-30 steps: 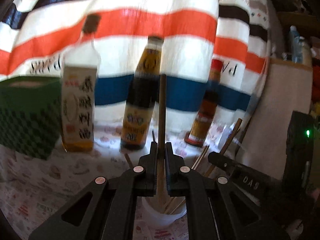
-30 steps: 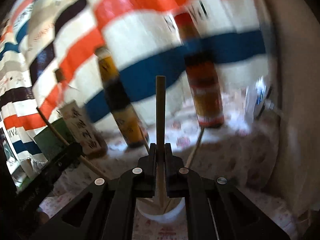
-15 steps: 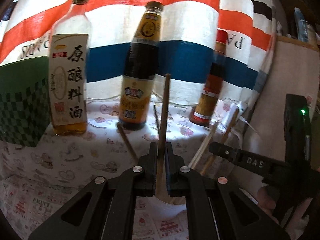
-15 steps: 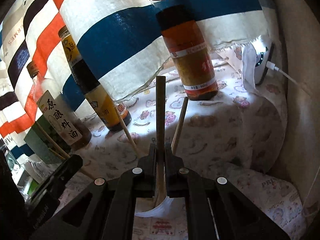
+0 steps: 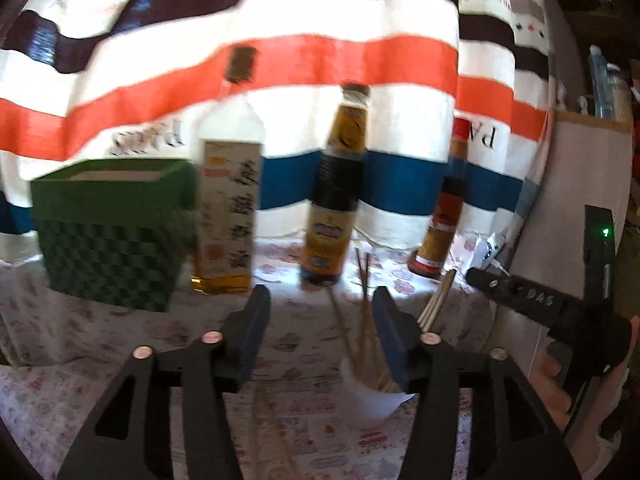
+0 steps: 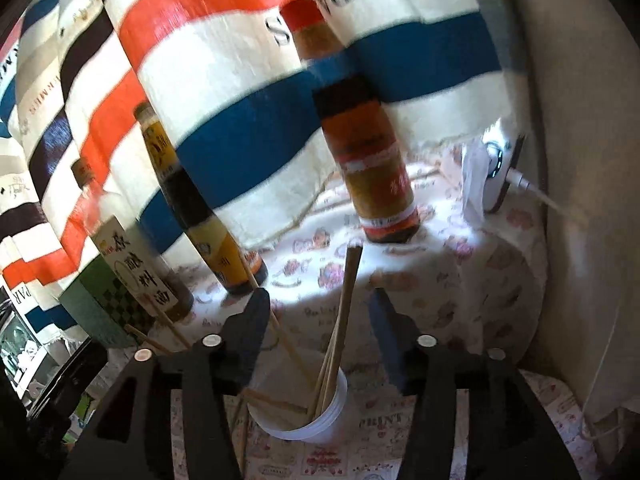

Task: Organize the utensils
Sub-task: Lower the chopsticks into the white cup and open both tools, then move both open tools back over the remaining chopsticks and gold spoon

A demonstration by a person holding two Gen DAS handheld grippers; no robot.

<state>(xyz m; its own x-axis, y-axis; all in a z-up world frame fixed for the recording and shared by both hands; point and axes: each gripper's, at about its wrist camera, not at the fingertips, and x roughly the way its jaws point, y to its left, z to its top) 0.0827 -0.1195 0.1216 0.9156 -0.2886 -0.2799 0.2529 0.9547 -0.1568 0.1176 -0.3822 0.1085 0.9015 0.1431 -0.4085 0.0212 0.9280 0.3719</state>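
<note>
With both claws having just been opening, the left gripper [image 5: 320, 328] and right gripper [image 6: 318, 322] are standing released; the wooden chopsticks [image 6: 340, 320] are leaning loosely in the white plastic cup [image 6: 316, 420] just below them, so a clipped stick risks tipping the light cup.

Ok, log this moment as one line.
step: chopsticks dropped in white cup | left claw: just opened, empty | right claw: just opened, straddling chopsticks

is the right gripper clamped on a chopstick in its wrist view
No, the right gripper has just opened, and the chopsticks lean in the white cup between its jaws, untouched.
</note>
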